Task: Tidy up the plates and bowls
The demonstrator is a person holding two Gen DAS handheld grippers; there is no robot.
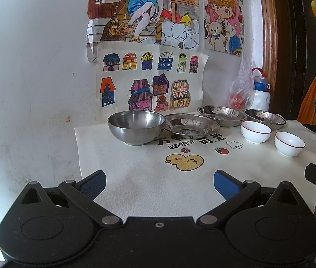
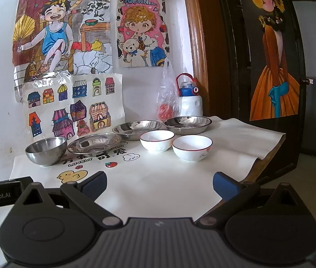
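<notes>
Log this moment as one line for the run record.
left gripper: open, empty | right gripper: open, empty | steel bowl, three steel plates, two white bowls: unstacked on table mat

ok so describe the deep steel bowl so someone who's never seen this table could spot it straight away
Start at the houses drawing taped low on the wall. Right below it, at the left end of the row of dishes on the white mat, sits the deep steel bowl. It is the only rounded, tall-sided metal dish; its steel neighbours are shallow plates.
</notes>
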